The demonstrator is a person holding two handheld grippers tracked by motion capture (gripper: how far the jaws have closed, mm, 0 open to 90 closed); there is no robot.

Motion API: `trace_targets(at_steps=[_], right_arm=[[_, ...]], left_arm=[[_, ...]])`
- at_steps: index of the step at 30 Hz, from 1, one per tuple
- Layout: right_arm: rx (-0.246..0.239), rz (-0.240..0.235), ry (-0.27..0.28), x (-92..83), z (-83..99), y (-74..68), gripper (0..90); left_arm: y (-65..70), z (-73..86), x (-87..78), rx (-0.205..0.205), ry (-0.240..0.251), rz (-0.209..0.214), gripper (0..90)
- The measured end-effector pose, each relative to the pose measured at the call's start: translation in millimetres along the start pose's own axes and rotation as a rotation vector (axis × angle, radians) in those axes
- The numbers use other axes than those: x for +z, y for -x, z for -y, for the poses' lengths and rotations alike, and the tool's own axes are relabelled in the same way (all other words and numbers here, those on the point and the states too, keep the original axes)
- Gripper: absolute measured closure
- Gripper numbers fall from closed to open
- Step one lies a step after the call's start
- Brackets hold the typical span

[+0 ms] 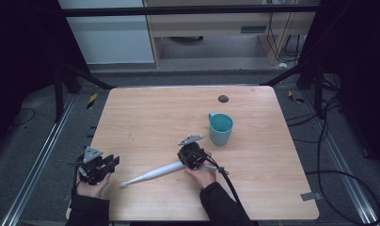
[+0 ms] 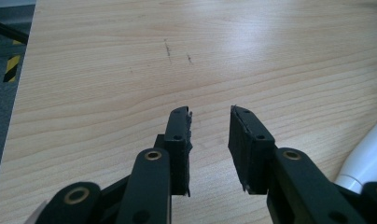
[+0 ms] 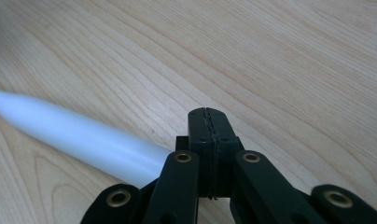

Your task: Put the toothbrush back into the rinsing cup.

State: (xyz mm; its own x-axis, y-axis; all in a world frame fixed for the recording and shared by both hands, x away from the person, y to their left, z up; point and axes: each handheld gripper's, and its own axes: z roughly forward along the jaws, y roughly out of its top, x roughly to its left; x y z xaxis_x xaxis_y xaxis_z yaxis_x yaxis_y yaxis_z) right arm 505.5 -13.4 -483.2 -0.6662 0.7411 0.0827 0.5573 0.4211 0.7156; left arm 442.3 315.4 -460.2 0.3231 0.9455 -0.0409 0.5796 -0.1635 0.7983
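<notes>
Pale wooden table (image 1: 146, 113) on grey floor (image 1: 33, 141), black curtains (image 1: 19, 42) around.

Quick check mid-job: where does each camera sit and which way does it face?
High view: above the person's side, facing forward and down on the table; both forearms, left hand-held gripper, right hand-held gripper.
Left gripper view: rides the left hand-held gripper, along its parted jaws over bare wood.
Right gripper view: rides the right hand-held gripper, jaws together.
Shared: white electric toothbrush.

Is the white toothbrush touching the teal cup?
Apart. The high view shows the toothbrush lying nearer the person than the cup, with a strip of bare table between them.
</notes>
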Motion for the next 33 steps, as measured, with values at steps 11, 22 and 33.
trace_targets(at_steps=[11, 22, 33], right_arm=[[-0.024, -0.036, -0.025, -17.0, 10.4, -5.2, 90.0], [-0.045, -0.052, -0.050, -25.5, 20.8, -8.8, 90.0], [-0.059, -0.090, -0.063, -31.9, 32.1, -18.1, 90.0]], left_arm=[[0.6, -0.6, -1.2, -0.001, 0.003, -0.002, 68.4], [1.5, -0.7, -1.9, -0.007, 0.005, 0.003, 68.9], [3.1, 0.0, -1.4, -0.007, -0.004, 0.010, 69.2]])
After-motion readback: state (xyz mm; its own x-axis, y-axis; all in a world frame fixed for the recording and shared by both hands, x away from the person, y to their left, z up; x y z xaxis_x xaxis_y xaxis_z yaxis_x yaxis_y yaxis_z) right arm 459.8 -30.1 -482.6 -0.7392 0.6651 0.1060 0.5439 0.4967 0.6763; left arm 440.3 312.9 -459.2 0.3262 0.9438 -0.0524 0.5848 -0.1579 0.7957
